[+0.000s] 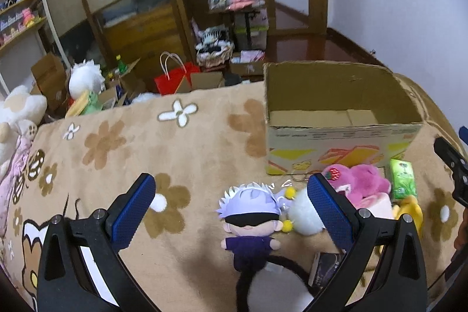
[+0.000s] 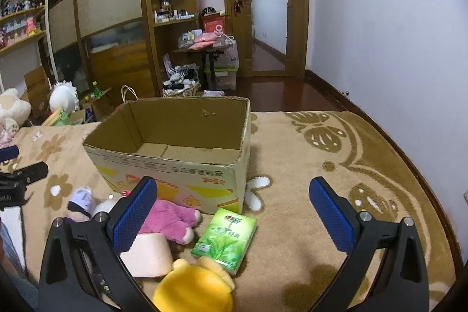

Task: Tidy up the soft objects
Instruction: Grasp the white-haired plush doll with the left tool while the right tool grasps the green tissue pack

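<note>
While both grippers hover over the floral blanket [image 1: 181, 142], the left gripper [image 1: 234, 203] has its jaws spread wide with nothing between the pads, and the right gripper [image 2: 232, 212] is spread wide too, holding nothing. One open cardboard box [image 2: 187, 165] sits far on the blanket, printed with yellow and orange shapes and red characters too distorted to read. Soft things lie in a cluster near the box's front: one blindfolded doll [image 1: 248, 224] with pale lilac hair and a purple body, lying between the left gripper's fingers but untouched; one white fluffy plush [image 1: 304, 215] with yellow pompoms touching the doll's right side; one pink plush [image 2: 172, 217] just against the box front; one pale peach cushion [image 2: 149, 253] near it; one yellow plush [image 2: 196, 288] nearest the right camera. One green tissue pack [image 2: 225, 239] with green Chinese print lies right of the pink plush, touching the yellow one. A black fuzzy cord [image 1: 263, 268] curls under the doll. Beyond the blanket: a red paper bag [image 1: 172, 79], shelves, more plush toys on the far left
</note>
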A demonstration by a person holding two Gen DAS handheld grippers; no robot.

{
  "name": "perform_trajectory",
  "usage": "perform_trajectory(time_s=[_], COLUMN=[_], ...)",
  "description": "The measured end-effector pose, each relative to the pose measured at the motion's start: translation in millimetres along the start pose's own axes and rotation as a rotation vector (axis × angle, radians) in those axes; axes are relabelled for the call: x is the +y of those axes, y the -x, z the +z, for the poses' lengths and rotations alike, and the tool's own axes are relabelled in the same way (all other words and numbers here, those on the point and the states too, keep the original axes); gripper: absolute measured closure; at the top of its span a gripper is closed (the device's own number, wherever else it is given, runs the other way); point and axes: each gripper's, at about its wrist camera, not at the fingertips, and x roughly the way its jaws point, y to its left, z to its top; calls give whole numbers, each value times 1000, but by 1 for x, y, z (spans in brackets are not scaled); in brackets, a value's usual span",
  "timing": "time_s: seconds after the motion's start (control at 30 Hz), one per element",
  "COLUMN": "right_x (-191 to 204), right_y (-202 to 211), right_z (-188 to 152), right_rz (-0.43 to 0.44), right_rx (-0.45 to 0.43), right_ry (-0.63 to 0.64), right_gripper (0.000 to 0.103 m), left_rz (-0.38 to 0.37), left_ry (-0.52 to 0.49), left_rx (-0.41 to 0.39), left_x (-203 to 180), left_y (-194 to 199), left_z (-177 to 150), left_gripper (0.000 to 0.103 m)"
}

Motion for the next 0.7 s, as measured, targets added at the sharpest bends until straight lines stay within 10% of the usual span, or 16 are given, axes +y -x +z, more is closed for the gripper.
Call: perform_trajectory(time_s=[0.7], right_x=[-12], right_y=[-76], right_z=[-21], right_rz=[13], right_rx=[218], right_ry=[-33], right_gripper=[0], left_rz=[-39], left_ry=[-30], left_rx=[288], left_x=[-19], left_y=[-82], left_z=[-25], left_gripper=[1])
